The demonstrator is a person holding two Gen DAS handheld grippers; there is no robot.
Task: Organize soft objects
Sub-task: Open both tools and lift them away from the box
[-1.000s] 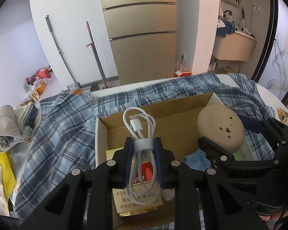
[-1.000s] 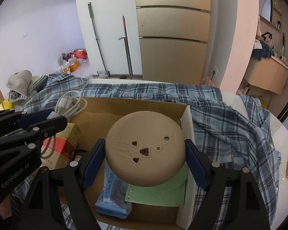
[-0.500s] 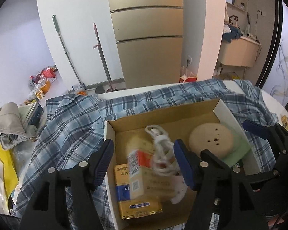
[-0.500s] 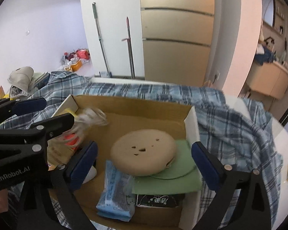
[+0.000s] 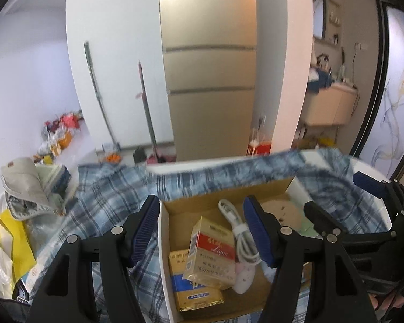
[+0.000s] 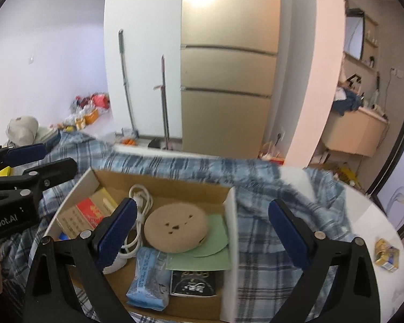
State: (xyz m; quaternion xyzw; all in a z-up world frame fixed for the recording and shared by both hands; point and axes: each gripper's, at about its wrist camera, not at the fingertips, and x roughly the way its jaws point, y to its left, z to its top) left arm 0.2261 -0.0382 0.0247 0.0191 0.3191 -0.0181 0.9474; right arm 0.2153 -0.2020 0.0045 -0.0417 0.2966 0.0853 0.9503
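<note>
An open cardboard box (image 6: 229, 239) sits on a blue plaid shirt (image 6: 285, 215). Inside lie a white coiled cable (image 5: 238, 228), a red and gold carton (image 5: 212, 253), a yellow carton (image 5: 195, 293), a tan round pad (image 6: 176, 227) on a green sheet (image 6: 215, 255), a blue packet (image 6: 149, 280) and a black packet (image 6: 192, 282). My left gripper (image 5: 202, 228) hangs open above the box's left half, holding nothing. Above the right half my right gripper (image 6: 203, 234) stands wide open, also holding nothing. Each gripper shows at the edge of the other's view.
A grey bag (image 5: 27, 188) and a yellow bag (image 5: 5, 239) lie left of the shirt. A small gold packet (image 6: 387, 251) rests on the white table at the right. Beyond the table stand a gold fridge (image 6: 229, 80) and two mop handles.
The left gripper opened and dropped the white cable into the box. The right gripper let the tan pad fall onto the green sheet. Both have lifted up and back.
</note>
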